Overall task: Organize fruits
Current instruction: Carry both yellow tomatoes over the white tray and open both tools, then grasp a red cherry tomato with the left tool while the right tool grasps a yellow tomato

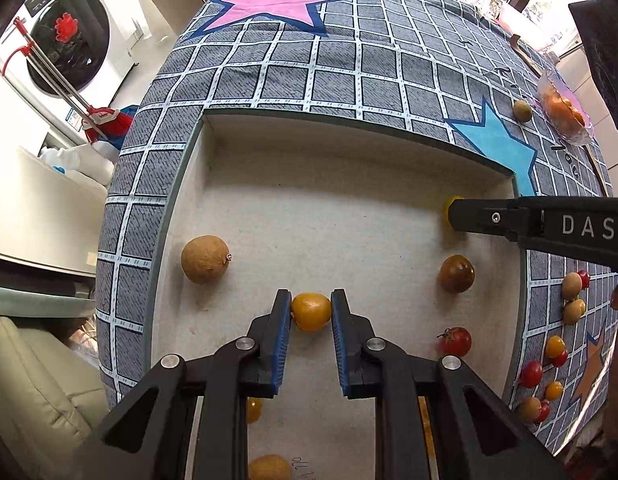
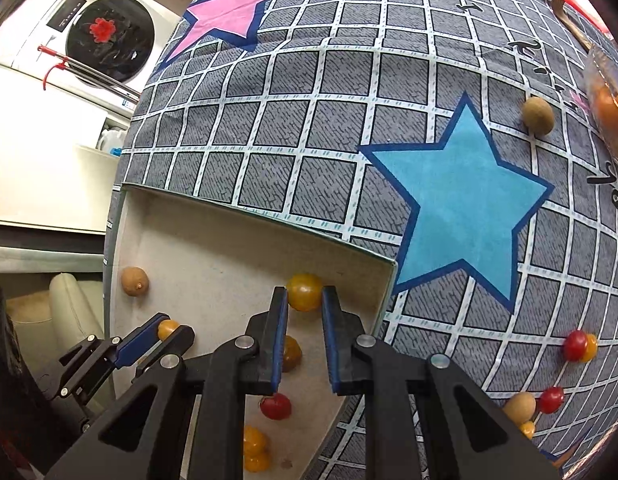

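Observation:
A shallow beige tray (image 1: 309, 208) lies on a grey checked cloth. My left gripper (image 1: 311, 308) is shut on a yellow cherry tomato (image 1: 311, 312) over the tray's near middle; it also shows in the right wrist view (image 2: 169, 330). My right gripper (image 2: 305, 300) is shut on another yellow tomato (image 2: 305, 296) near the tray's far right corner; its finger (image 1: 489, 218) shows in the left wrist view. In the tray lie a brown longan (image 1: 205, 258), a dark tomato (image 1: 457, 274) and a red tomato (image 1: 455, 342).
Loose red and yellow tomatoes and longans (image 1: 549, 360) lie on the cloth right of the tray. One longan (image 2: 537, 116) sits beside a clear bag of orange fruit (image 2: 609, 120) at the far right. A washing machine (image 1: 69, 40) stands beyond the table's left edge.

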The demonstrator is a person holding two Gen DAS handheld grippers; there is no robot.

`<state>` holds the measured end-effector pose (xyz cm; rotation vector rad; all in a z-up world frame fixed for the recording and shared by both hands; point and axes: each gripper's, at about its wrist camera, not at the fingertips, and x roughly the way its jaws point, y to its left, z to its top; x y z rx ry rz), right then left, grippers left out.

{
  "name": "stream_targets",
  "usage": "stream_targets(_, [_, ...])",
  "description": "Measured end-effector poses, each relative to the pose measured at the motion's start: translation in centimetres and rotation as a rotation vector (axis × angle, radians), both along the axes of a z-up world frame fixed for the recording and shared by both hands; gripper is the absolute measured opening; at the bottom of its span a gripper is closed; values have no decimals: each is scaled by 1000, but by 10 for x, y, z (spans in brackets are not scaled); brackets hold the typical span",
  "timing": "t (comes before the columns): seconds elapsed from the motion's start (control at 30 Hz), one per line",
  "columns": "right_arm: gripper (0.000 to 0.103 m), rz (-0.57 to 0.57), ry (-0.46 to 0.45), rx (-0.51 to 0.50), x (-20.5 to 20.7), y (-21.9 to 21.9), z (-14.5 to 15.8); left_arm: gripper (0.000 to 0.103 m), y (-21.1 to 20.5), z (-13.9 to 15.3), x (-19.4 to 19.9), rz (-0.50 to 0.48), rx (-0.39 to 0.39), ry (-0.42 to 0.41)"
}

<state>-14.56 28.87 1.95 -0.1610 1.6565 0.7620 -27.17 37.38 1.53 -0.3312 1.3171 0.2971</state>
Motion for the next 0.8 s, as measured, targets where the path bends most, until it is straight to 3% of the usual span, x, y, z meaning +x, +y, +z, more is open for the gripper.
stream_targets(0.47, [24,-12,18,-2,-2,1,-4,23,-3,-2,1,-28,25,27])
stream_targets(0.5, [25,-14,18,3,-2,0,-2,41,-3,-2,1,-30,26,32])
stream_targets(0.53, [29,-15,18,7,-2,-1,0,75,-3,-1,1,-28,30,31])
stream_targets(0.57, [33,-16,17,11,-2,-3,3,84,-3,2,-1,-22,53,14])
stream_targets(0.67, [44,-21,11,36,-2,-6,13,84,-4,9,-2,-26,79,5])
stream_targets(0.73, [59,-26,-3,41,-1,-10,20,84,-5,10,-2,-26,77,14])
stream_targets(0.8, [64,-40,6,65,0,-16,25,84,-7,13,-4,-31,83,14])
